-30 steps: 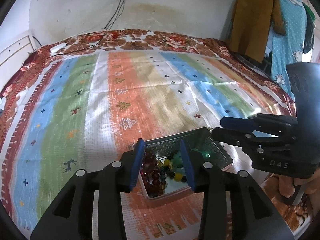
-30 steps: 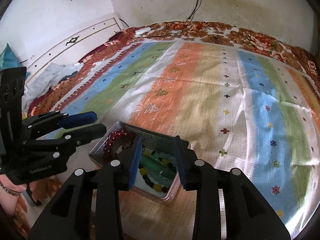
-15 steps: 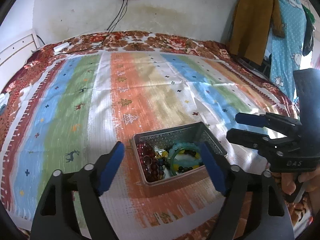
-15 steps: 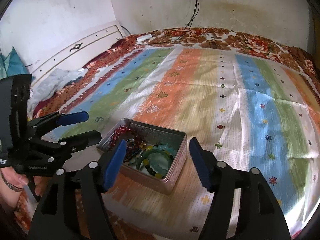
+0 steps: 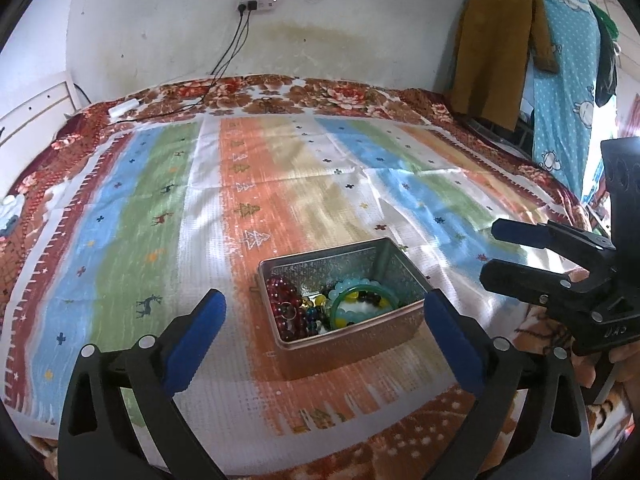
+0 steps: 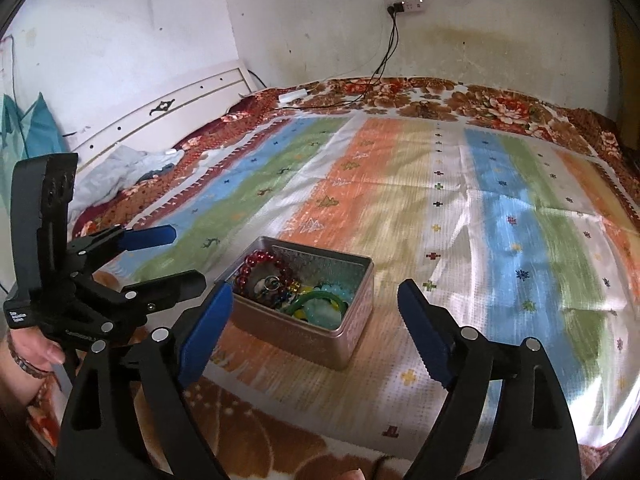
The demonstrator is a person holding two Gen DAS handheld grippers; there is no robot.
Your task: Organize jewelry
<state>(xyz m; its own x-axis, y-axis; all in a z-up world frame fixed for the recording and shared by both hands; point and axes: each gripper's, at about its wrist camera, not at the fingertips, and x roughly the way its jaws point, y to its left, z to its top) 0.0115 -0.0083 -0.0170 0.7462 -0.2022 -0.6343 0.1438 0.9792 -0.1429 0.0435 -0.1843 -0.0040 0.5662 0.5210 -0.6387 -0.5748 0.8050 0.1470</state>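
An open metal tin (image 5: pixel 352 340) (image 6: pixel 304 332) sits on the striped bedspread near the bed's front edge. It holds a red bead bracelet (image 5: pixel 280 300) (image 6: pixel 256 260), a green bangle (image 5: pixel 364 300) (image 6: pixel 316 300), pale green beads and mixed coloured beads. My left gripper (image 5: pixel 324 320) is open and empty, its jaws wide either side of the tin and short of it. My right gripper (image 6: pixel 316 312) is open and empty, also in front of the tin. Each gripper shows in the other's view, the right one (image 5: pixel 516 252) and the left one (image 6: pixel 168 256).
The striped bedspread (image 5: pixel 280 184) covers the bed. A white headboard (image 6: pixel 168 120) stands at the left. A power strip with cables (image 5: pixel 256 4) hangs on the far wall. Clothes (image 5: pixel 520 40) hang at the right. Rumpled fabric (image 6: pixel 132 168) lies by the headboard.
Both grippers have opened from narrow to wide and drawn back and up from the tin. The jewelry stays in the tin.
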